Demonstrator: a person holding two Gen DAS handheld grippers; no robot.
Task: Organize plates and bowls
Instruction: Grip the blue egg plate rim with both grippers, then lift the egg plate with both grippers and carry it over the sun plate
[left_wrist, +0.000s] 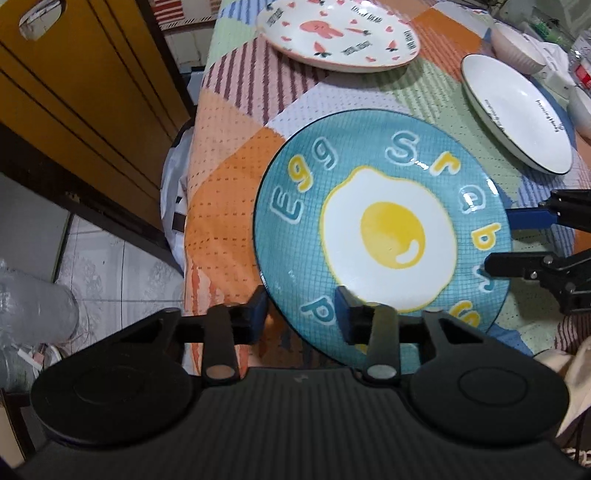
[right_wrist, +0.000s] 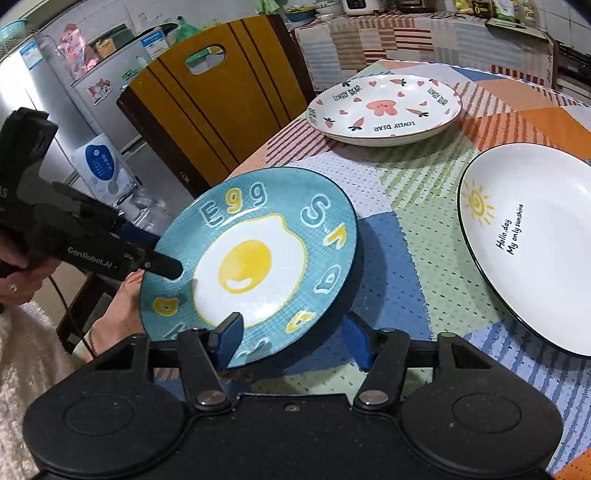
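Egg plate (left_wrist: 384, 236) between both claws' fingers

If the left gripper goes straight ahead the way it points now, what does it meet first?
The left gripper straddles the near rim of the blue egg plate. Going straight on, it would probably press that rim deeper between its fingers, then meet the patchwork tablecloth below. Depth is unclear.

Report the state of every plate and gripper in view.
blue egg plate, empty, rim between both grippers' jaws.
Lovely Bear plate, empty, flat on the cloth.
sunshine plate, empty, flat on the cloth.
left gripper, shut on that rim.
right gripper, open, astride the rim.
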